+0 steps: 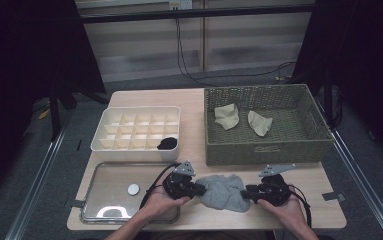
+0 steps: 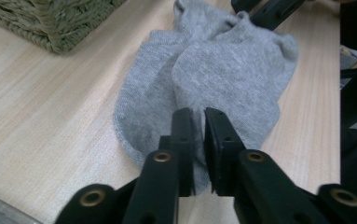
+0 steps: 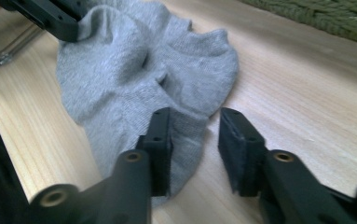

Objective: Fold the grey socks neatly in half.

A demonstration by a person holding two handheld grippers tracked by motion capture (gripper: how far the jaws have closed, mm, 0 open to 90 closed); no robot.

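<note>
Two grey ankle socks (image 1: pixel 224 192) lie overlapped on the wooden table near its front edge, between my two grippers. My left gripper (image 1: pixel 202 189) sits at their left end; in the left gripper view its jaws (image 2: pixel 199 123) are nearly together, pinching the edge of the grey socks (image 2: pixel 223 70). My right gripper (image 1: pixel 245 192) is at their right end. In the right gripper view it (image 3: pixel 195 130) stands open, one jaw over the hem of the grey socks (image 3: pixel 134 60), the other above bare wood. The left gripper (image 3: pixel 50 16) holds the far end there.
A wicker basket (image 1: pixel 264 152) at the back right holds two beige socks (image 1: pixel 226 116) (image 1: pixel 259 122). A white divided box (image 1: pixel 104 142) at the back left has a black sock (image 1: pixel 168 143) in one cell. A metal tray (image 1: pixel 109 172) with a white disc (image 1: pixel 133 189) lies front left.
</note>
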